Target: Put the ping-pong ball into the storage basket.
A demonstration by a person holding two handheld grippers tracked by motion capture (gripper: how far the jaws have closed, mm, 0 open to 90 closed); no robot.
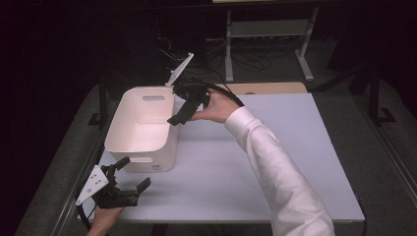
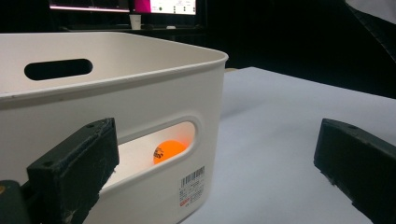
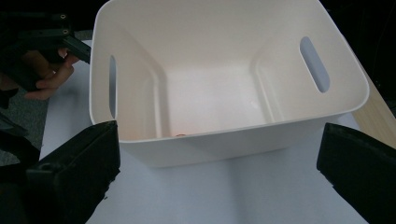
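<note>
My right gripper (image 1: 183,109) hangs wide open and empty over the right rim of the white plastic handled bin (image 1: 142,129). My left gripper (image 1: 129,186), jaws also wide, waits low by its near handle slot. The small orange ball (image 2: 169,150) lies inside. Likely step: retrieval; next, reach down inside.

The high view looks forward and down on the whole table (image 1: 275,167) from above its near edge. The left gripper view sits low at the near left corner, close to the white bin (image 2: 140,102), facing its near wall level across the tabletop. The right gripper view looks steeply down into the same bin (image 3: 224,140) from just beyond its right rim.
</note>
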